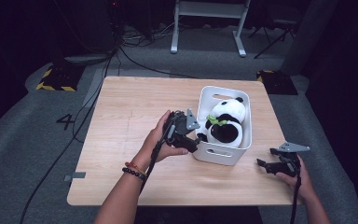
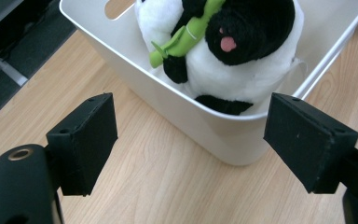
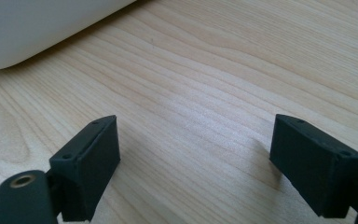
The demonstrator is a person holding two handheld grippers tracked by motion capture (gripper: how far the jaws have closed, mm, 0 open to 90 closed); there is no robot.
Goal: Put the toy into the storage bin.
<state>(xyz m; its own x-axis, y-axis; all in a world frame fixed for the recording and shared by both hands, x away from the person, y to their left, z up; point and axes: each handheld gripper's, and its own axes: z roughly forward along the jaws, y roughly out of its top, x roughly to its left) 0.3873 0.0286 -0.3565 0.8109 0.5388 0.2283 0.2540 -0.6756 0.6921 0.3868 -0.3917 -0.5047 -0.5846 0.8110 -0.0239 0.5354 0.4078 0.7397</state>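
Panda plush sits inside white bin near desk right edge; left hand-held gripper spread, empty, at bin's near-left wall; right hand-held gripper spread, idle; placing looks done, withdrawal left.

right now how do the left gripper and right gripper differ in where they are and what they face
The left gripper sits against the near-left side of the white bin, while the right gripper is off to the bin's right, apart from it. The left gripper faces the panda plush in the bin; the right gripper faces bare wooden table, with the bin's edge at the top left of its view. Both are open and hold nothing.
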